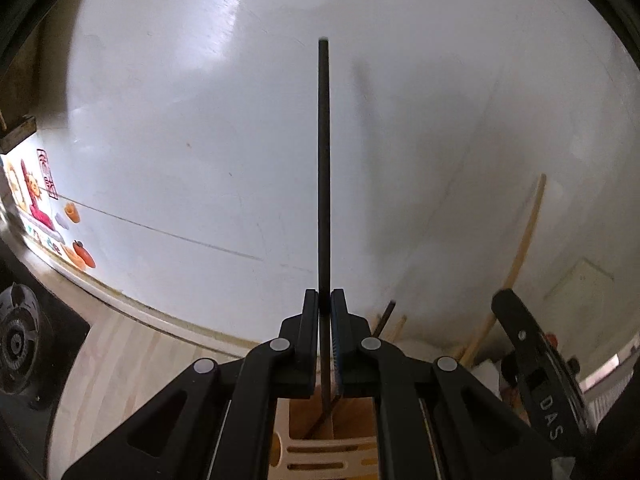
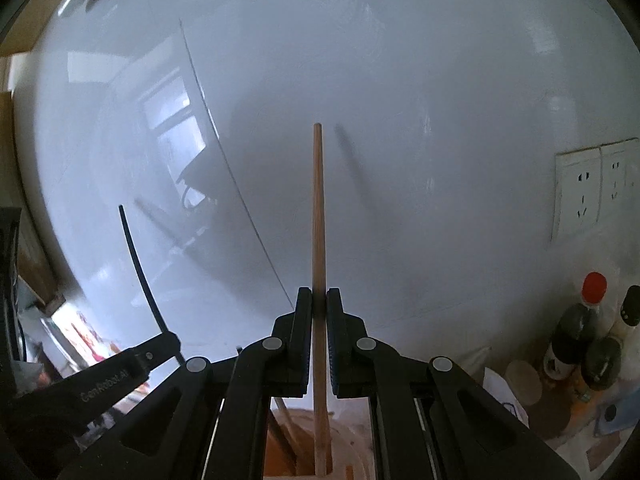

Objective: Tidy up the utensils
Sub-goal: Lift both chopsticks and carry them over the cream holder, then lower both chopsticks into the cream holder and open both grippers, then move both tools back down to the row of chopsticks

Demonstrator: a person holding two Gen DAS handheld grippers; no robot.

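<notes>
Above the slotted wooden utensil holder (image 1: 320, 446), my left fingers (image 1: 325, 304) pinch a thin black chopstick (image 1: 324, 160) and my right fingers (image 2: 319, 304) a tan wooden chopstick (image 2: 318, 216), both tips entering, neither released.

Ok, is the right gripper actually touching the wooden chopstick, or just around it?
Touching. The right wrist view shows the right gripper shut on the wooden chopstick, both pads pressed against its sides with no gap.

Soft daylight falls on the white wall (image 1: 200, 120), with a bright glare patch high on its left in the left view. The right view is dimmer and greyer, with window reflections on the gloss. Each stick casts a blurred shadow. Edges bend hard and darken to black.
</notes>
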